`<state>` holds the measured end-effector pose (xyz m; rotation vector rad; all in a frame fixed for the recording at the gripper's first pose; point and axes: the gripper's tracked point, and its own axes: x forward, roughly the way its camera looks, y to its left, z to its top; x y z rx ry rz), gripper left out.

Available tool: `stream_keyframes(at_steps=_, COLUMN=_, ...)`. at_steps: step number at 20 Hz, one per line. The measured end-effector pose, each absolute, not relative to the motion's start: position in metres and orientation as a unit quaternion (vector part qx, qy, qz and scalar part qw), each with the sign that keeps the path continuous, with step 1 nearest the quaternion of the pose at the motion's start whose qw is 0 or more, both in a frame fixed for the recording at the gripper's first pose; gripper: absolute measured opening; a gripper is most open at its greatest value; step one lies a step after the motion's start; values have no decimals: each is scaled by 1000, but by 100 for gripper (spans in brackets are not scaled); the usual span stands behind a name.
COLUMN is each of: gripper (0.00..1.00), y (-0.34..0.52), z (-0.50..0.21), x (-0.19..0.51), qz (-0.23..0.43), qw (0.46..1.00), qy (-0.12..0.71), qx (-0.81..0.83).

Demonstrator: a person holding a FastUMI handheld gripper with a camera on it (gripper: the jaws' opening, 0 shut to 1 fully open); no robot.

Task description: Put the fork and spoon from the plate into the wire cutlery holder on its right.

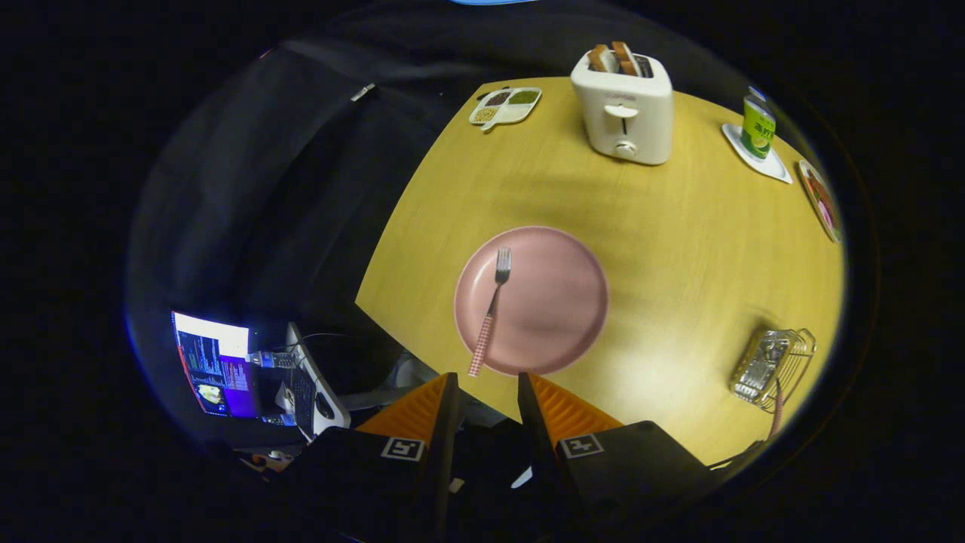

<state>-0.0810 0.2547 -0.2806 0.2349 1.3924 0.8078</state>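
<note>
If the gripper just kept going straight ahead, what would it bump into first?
Probably the fork. The gripper is open with nothing between its jaws, and the fork's checked handle sticks out over the rim of the pink plate just ahead. Depth is hard to judge, so it might meet the plate instead.

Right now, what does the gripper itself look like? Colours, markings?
The gripper has two orange fingers with ribbed faces and dark inner edges, tapering to points. Each sits on a black block carrying a square black-and-white marker. No cable on it is clear enough to call.
</note>
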Motion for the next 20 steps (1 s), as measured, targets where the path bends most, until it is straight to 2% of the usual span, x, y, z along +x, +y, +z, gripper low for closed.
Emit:
stream_keyframes(at_steps=6, gripper=50, y=311, z=-341, x=-90, qz=332, qw=667, qy=662, qx=82)
stream_keyframes(at_steps=17, gripper=50, y=320, z=-411, x=-88, qz=282, qw=661, qy=694, qx=47)
stream_keyframes(at_steps=20, gripper=17, y=317, z=-414, x=-85, qz=280, qw=658, qy=698, qx=43)
